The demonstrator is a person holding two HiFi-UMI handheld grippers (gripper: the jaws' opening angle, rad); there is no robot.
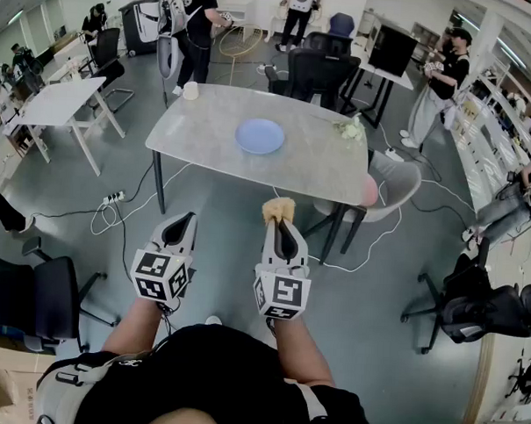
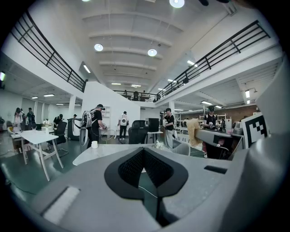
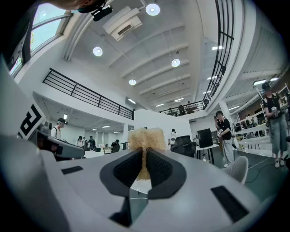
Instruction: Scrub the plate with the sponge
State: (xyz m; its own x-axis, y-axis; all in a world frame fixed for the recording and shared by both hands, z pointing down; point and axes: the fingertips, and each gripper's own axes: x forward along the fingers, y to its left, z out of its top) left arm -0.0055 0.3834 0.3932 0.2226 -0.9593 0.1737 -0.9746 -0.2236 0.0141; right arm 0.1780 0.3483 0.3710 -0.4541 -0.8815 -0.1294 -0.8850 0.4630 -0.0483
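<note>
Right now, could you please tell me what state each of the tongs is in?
Left tongs: closed, holding nothing.
Right tongs: closed on the sponge.

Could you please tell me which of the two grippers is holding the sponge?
The right gripper: its jaws are closed on the tan sponge, while the left gripper is shut with nothing between its jaws.

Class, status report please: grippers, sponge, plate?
Right gripper shut on sponge; left gripper shut, empty. Plate untouched on table ahead. Cup at table corner, clear of plate.
</note>
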